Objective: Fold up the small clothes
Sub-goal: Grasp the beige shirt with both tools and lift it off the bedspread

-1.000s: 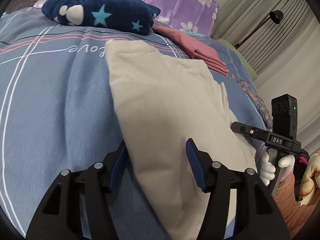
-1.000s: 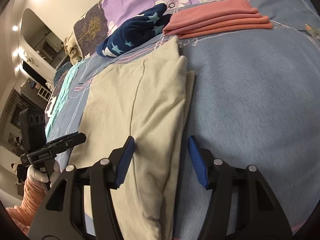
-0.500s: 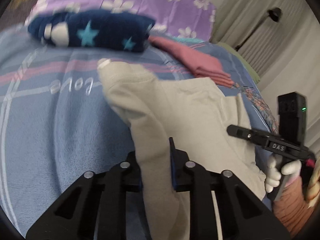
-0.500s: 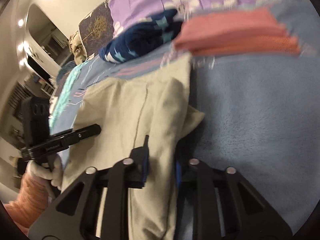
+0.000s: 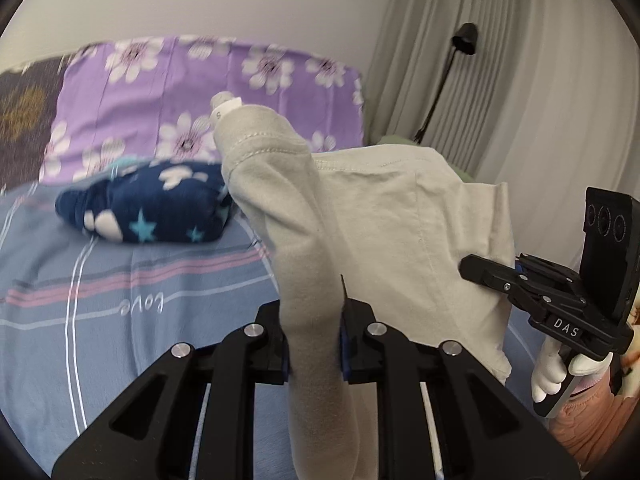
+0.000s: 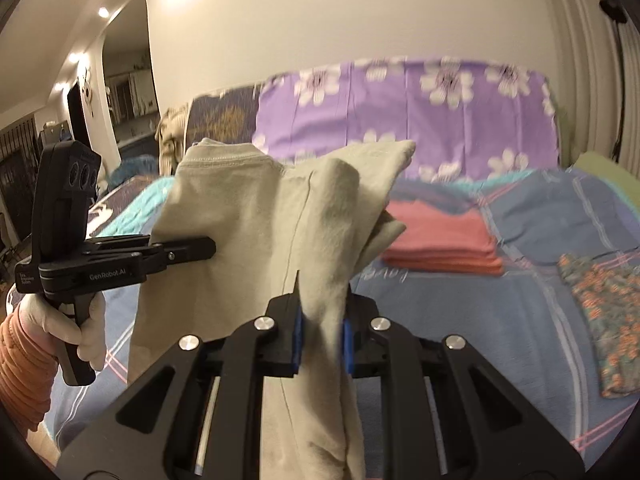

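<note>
A beige garment (image 5: 380,220) hangs in the air above the blue-grey bedspread (image 5: 100,300), held at two places along its near edge. My left gripper (image 5: 314,344) is shut on a bunched fold of it. In the same view the right gripper (image 5: 480,270) pinches the cloth's right side, held by a white-gloved hand (image 5: 552,368). In the right wrist view my right gripper (image 6: 322,340) is shut on the beige garment (image 6: 248,216), and the left gripper (image 6: 196,249) grips its left side. A white size tag shows at the cloth's top corner.
A navy star-print blanket (image 5: 148,212) lies at the head of the bed before a purple flowered pillow (image 5: 160,92). A folded pink stack (image 6: 440,240) and a floral garment (image 6: 612,312) lie to the right. A floor lamp (image 5: 464,36) and curtains stand beyond.
Both grippers closed on the beige garment's near edge, then rose and tilted up. The cloth, flat on the bed a second ago, now hangs lifted between them.
</note>
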`<move>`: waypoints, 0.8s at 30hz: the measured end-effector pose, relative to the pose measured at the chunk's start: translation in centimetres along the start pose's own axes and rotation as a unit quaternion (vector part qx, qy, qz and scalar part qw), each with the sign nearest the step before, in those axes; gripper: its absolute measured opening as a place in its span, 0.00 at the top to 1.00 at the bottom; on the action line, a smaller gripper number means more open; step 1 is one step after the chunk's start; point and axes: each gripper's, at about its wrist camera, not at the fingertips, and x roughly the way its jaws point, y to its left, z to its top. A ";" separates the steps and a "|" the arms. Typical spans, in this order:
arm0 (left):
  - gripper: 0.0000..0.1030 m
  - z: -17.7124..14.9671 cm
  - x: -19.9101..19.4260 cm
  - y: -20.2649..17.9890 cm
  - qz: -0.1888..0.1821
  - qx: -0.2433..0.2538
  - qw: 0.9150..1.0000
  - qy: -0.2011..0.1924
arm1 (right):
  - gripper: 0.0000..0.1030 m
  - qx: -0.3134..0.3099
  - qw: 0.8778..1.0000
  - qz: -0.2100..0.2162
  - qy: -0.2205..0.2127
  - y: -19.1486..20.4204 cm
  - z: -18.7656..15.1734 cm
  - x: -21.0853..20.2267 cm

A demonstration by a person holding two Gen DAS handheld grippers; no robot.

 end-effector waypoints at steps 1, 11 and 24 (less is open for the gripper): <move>0.83 0.4 -0.1 -0.4 -0.001 0.003 1.000 -0.002 | 0.86 -0.003 1.000 -0.005 -0.006 -0.1 0.2 -0.6; 0.83 6.9 3.6 -4.4 -0.006 0.065 0.998 -0.005 | 0.86 -0.018 0.998 -0.047 -0.032 -4.6 5.0 -1.0; 0.83 17.2 14.2 -4.8 0.041 0.119 0.992 0.000 | 0.86 0.014 0.994 -0.096 -0.044 -13.8 12.8 6.4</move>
